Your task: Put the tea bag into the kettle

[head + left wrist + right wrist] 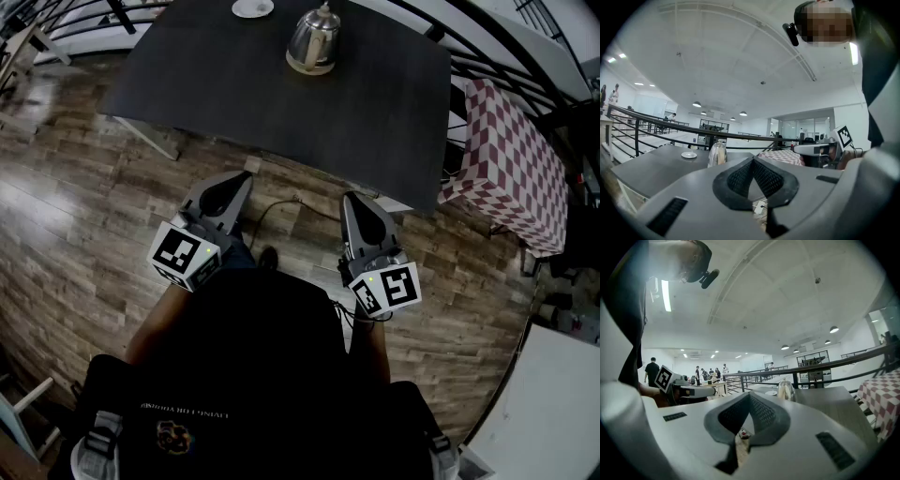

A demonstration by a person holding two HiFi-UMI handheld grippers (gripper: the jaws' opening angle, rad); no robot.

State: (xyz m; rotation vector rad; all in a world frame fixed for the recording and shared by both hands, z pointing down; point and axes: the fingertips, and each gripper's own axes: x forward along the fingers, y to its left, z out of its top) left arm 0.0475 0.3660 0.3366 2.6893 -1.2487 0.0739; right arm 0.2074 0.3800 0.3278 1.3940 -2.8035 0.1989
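We held the left gripper (245, 176) and right gripper (349, 198) short of the table's (216, 89) near edge, jaws pressed together on nothing; the kettle (313, 39) stood well ahead near the far edge, beside a saucer (253, 8); we could not make out the tea bag

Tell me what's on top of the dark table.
A kettle and a small white saucer, both at the table's far side. Whether anything lies on the saucer is too small to tell.

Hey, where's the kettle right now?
In the head view the kettle stands at top centre on the dark table, just right of the white saucer.
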